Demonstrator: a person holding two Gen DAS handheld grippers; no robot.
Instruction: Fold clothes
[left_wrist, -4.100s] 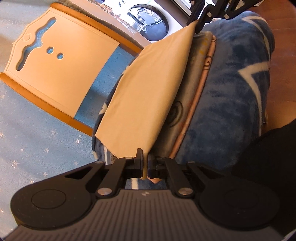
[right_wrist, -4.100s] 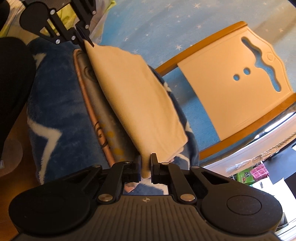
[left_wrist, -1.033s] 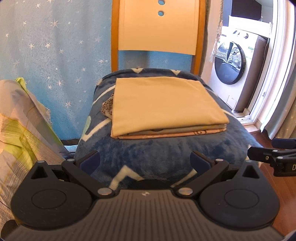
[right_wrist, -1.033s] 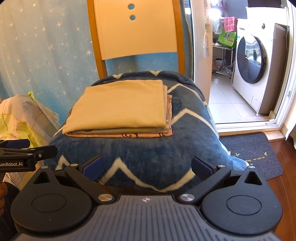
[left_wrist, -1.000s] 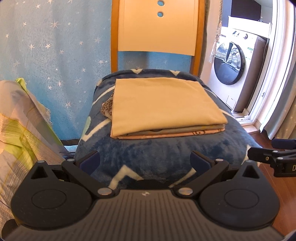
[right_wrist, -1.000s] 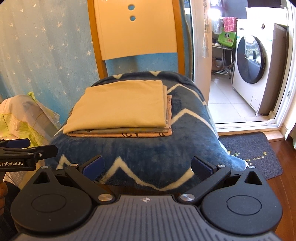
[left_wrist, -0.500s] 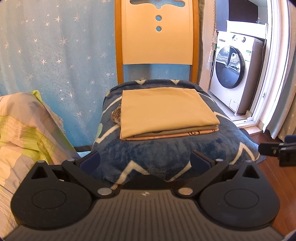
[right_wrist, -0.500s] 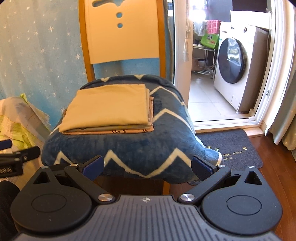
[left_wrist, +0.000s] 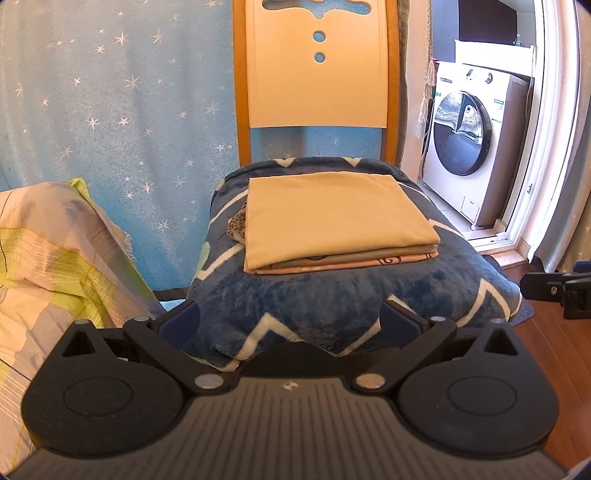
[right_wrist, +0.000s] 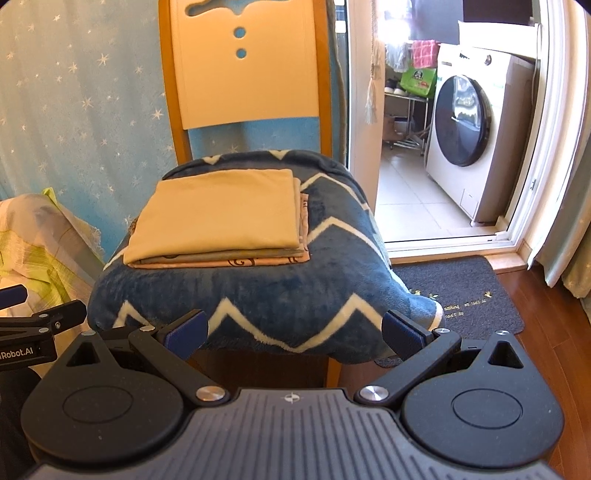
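A folded tan cloth (left_wrist: 332, 218) (right_wrist: 221, 218) lies flat on top of a small stack of folded clothes (left_wrist: 369, 260) (right_wrist: 258, 260). The stack rests on a blue zigzag blanket (left_wrist: 332, 295) (right_wrist: 277, 295) draped over a wooden chair (left_wrist: 317, 74) (right_wrist: 243, 74). My left gripper (left_wrist: 290, 319) is open and empty, held back in front of the chair. My right gripper (right_wrist: 295, 328) is open too, with nothing between its fingers. Each gripper shows at the edge of the other's view.
A pile of yellow-green striped fabric (left_wrist: 48, 266) (right_wrist: 33, 243) lies left of the chair. Behind hangs a blue starry curtain (left_wrist: 110, 92). A washing machine (left_wrist: 472, 147) (right_wrist: 476, 122) stands beyond the doorway at right, with a dark doormat (right_wrist: 465, 291) on the wooden floor.
Both grippers let go of the tan cloth, which now lies on the stack. Since then they have drawn back from the chair, so the stack looks smaller and farther.
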